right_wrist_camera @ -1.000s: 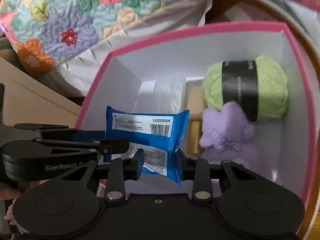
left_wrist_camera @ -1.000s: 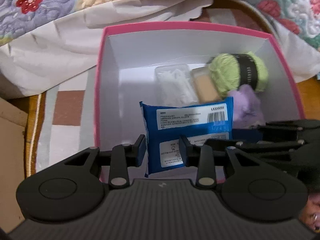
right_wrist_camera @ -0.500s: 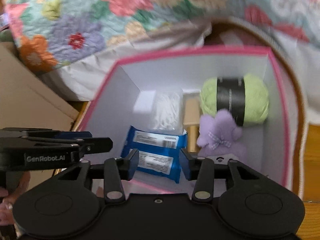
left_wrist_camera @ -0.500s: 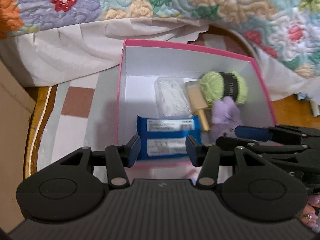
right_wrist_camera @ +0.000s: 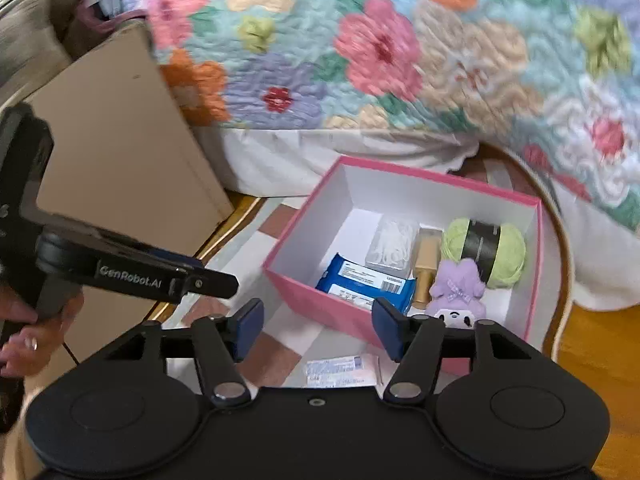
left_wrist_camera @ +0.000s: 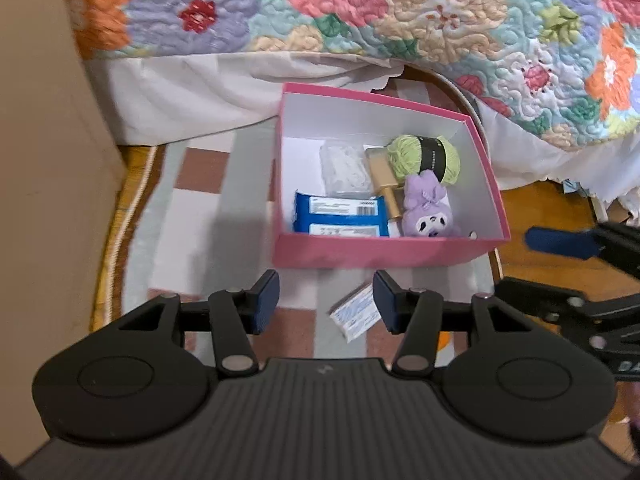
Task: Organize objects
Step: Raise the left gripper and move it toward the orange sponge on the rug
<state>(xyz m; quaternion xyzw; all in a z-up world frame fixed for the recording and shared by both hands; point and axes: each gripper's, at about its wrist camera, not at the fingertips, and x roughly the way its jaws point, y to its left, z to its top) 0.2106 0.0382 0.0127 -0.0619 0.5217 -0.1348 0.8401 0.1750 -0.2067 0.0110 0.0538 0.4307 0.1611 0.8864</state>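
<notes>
One small flat packet [left_wrist_camera: 355, 315] lies outside the pink box [left_wrist_camera: 384, 254], likely light and flimsy; best pinched across its short edges. Both the left gripper [left_wrist_camera: 326, 302] and right gripper [right_wrist_camera: 318, 330] are spread wide, holding nothing.

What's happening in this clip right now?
A person is sorting small items into a pink box on a rug. Inside lie a blue packet, a purple plush, green yarn, a clear bag and a gold item. Both the left hand-held gripper and right hand-held gripper are open and empty. A small white packet lies outside.
</notes>
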